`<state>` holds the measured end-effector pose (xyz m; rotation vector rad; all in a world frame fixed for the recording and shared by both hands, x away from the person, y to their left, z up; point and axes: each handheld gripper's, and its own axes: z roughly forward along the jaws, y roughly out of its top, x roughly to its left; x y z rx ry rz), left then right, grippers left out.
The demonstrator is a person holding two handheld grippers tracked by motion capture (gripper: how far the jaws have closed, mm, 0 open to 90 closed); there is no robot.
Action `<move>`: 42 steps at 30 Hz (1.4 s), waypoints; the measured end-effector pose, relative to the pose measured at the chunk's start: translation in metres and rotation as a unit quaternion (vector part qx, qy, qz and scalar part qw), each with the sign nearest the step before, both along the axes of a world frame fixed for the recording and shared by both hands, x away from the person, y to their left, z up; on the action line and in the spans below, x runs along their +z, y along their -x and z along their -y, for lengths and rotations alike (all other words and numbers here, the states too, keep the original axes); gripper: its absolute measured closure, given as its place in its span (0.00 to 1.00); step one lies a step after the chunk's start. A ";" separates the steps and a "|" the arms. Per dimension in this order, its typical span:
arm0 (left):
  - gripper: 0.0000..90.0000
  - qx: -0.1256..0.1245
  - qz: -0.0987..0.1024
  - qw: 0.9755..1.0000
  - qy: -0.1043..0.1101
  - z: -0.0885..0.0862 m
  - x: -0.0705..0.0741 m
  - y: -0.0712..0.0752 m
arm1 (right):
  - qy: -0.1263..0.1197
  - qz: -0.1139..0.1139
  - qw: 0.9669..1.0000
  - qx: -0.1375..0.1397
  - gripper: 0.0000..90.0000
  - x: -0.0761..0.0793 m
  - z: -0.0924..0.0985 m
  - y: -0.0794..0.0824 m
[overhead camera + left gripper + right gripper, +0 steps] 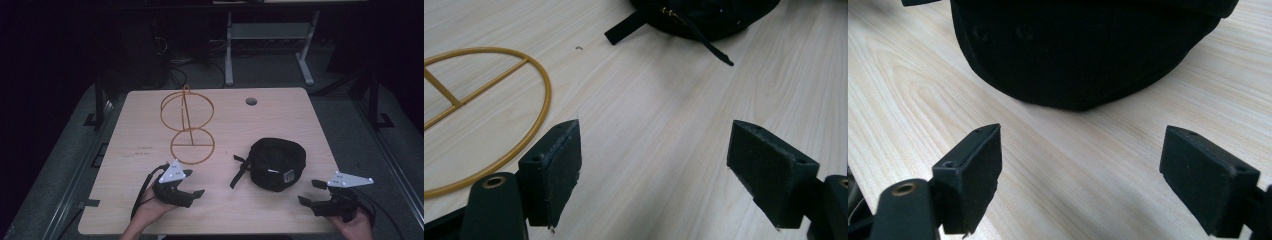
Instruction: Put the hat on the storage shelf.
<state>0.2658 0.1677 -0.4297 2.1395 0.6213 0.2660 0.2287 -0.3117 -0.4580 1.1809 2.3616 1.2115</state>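
Observation:
A black cap [276, 163] lies on the light wood table [140, 150], right of centre, with a strap [239, 171] trailing to its left. A gold wire stand [187, 125] with a round base ring and an upright ring sits left of centre. My left gripper [193, 183] is open just in front of the stand's base ring [484, 95], jaws wide apart over bare wood; the cap's edge [704, 20] lies ahead of it. My right gripper [311, 192] is open at the front right, its jaws aimed at the cap [1083, 50] a short way ahead.
A round cable hole [251, 101] is in the table's far side. Beyond the table the floor is dark, with a grey desk frame [270, 45] and cables. Bare wood lies between the two grippers along the front edge.

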 end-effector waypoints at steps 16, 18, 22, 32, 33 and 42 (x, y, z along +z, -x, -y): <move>0.24 -0.047 -0.007 0.999 0.003 0.034 0.023 -0.007 | -0.004 -0.002 1.000 0.003 0.17 -0.001 -0.002 -0.001; 0.24 -0.055 -0.010 0.998 0.006 0.041 0.028 -0.009 | -0.005 0.000 1.000 0.005 0.17 -0.001 -0.002 -0.001; 0.24 -0.071 -0.009 0.997 0.002 0.053 0.034 -0.011 | -0.010 0.001 1.000 0.002 0.18 0.000 -0.001 -0.001; 0.24 -0.101 -0.005 0.995 -0.006 0.079 0.046 -0.017 | -0.011 0.002 1.000 0.004 0.18 0.000 -0.001 0.000; 0.24 -0.106 -0.004 0.994 -0.011 0.086 0.047 -0.018 | -0.009 0.001 1.000 0.004 0.18 0.000 -0.002 0.000; 0.25 -0.132 -0.004 0.991 -0.018 0.119 0.052 -0.028 | -0.007 0.005 1.000 0.008 0.18 0.000 -0.002 0.000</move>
